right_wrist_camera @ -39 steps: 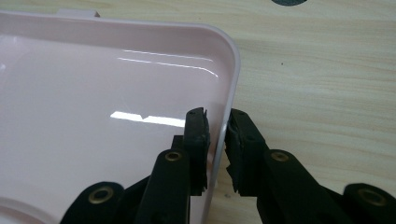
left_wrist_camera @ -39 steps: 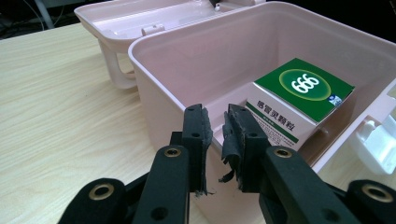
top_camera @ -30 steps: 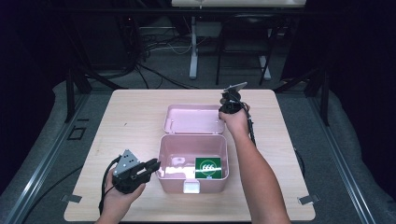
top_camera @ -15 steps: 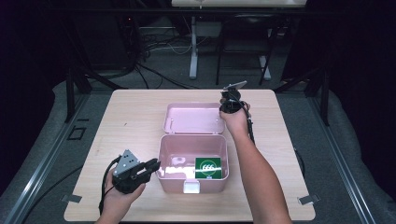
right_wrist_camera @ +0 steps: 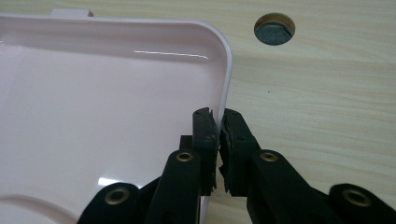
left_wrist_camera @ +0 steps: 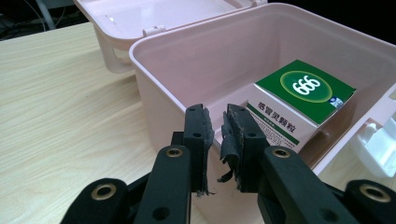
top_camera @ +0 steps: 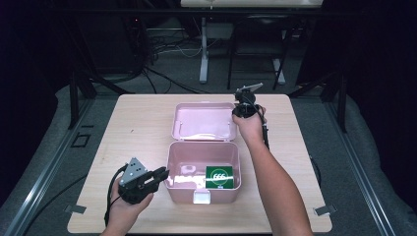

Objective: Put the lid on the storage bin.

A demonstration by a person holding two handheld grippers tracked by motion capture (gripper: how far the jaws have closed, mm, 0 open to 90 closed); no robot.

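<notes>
Almost nothing has shifted over the last second: both hands sit where they did, the right gripper at the far right corner of the open lid and the left gripper low at the near left of the pink storage box. In the right gripper view the jaws are nearly closed and straddle the lid's thin rim, one pad inside and one outside, apparently pinching it, though I cannot tell how firm the contact is. The left gripper's jaws are narrow with a small gap and hold nothing; they hover just outside the box's left wall, apart from it. Inside the box a green-and-white medicine carton marked 666 stands upright toward the right side, with a small white item lying to its left. The lid lies back flat on the wooden table, hinged to the box's far edge. If the lid is meant to be swung shut, the thin smooth rim could slip out of the frayed pads, letting it drop. The box is not braced, so a pull on the lid may drag or tip it. The tall carton might also foul the lid as it closes.
</notes>
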